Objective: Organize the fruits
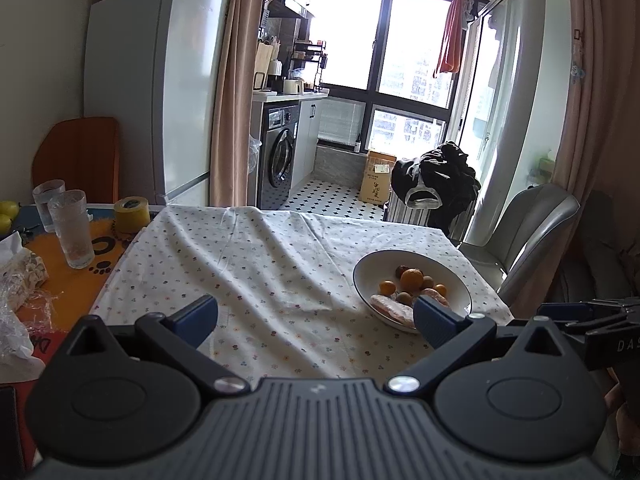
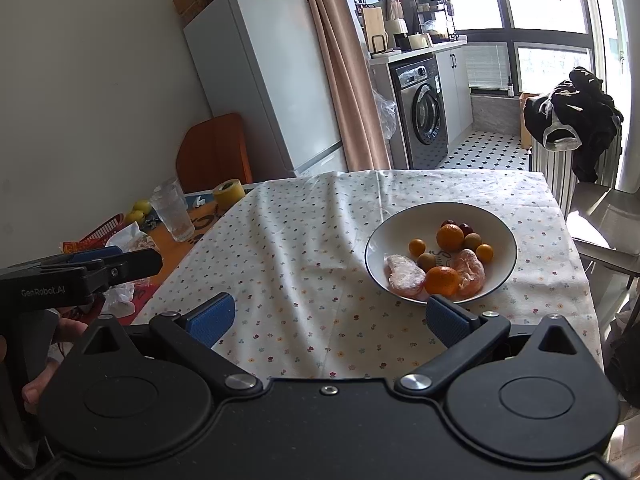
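A white bowl (image 2: 496, 216) (image 1: 372, 266) stands on the flowered tablecloth and holds the fruit: two oranges (image 2: 442, 280), small kumquats (image 2: 417, 247), a peeled mandarin (image 2: 470, 266), a pink peeled segment (image 2: 404, 274), greenish round fruits and dark red ones. My right gripper (image 2: 330, 318) hovers open above the cloth, its right finger near the bowl's front rim. My left gripper (image 1: 316, 318) is open too, left of the bowl, with nothing between its fingers. The left gripper's side shows at the left edge of the right wrist view (image 2: 116, 260).
Two tall glasses (image 1: 72, 228), a yellow tape roll (image 1: 131, 210), plastic wrap and green fruit (image 1: 6, 216) crowd the table's left end. A grey chair (image 1: 528, 232) stands at the right. The cloth (image 1: 248, 264) between grippers and bowl is wrinkled.
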Demonstrator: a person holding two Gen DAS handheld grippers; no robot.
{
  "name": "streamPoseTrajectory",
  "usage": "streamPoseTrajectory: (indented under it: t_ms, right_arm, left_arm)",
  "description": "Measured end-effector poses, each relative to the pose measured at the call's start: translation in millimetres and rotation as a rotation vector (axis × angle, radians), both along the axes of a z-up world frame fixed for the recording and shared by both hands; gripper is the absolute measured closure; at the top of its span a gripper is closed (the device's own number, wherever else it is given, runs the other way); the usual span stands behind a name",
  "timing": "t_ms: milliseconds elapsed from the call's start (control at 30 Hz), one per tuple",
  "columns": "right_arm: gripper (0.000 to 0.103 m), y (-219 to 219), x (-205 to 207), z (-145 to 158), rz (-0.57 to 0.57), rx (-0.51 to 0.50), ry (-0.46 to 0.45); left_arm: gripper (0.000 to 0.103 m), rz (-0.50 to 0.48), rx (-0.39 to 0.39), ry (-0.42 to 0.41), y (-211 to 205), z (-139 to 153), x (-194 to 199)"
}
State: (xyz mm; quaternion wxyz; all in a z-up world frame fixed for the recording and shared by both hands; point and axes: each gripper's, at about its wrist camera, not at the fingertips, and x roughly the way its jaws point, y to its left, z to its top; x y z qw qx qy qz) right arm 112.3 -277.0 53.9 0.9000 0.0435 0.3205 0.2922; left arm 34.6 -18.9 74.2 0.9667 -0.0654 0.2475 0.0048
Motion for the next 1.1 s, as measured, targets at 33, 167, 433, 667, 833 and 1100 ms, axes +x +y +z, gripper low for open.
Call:
streamPoseTrajectory:
  t_ms: [33,167,433,667,833,1100]
  right_arm:
    - [0.0,0.0,0.0,0.4,-0.001,0.0,-0.001]
    - [0.0,0.0,-0.1,1.3,-0.004,-0.001,-0.005]
    - [0.0,0.4,-0.4,3.1,0.0,0.001,-0.013]
    - [0.0,0.6,-0.3,3.4,-0.003,0.0,-0.014]
    - [0.0,1.4,0.5,2.4,-0.001,-0.003,-0.007]
    - [0.0,0.0,0.7,2.5,-0.004,-0.004,-0.01]
  left_arm:
    - [0.0,-0.001,0.0,-0.001,0.0,0.0,0.0]
    - [0.0,-0.01,0.002,-0.003,-1.1,-0.5,0.1]
    - [0.0,-0.011,0.007,-0.007,-0.5,-0.1,0.0]
    - [0.0,-0.007,0.002,-0.011,1.2,0.9,-0.8]
    - [0.0,-0.01,0.0,-0.013,1.6,0.6,-1.1]
    - [0.0,-0.007,-0.001,-0.018,1.8,0.0,-1.5]
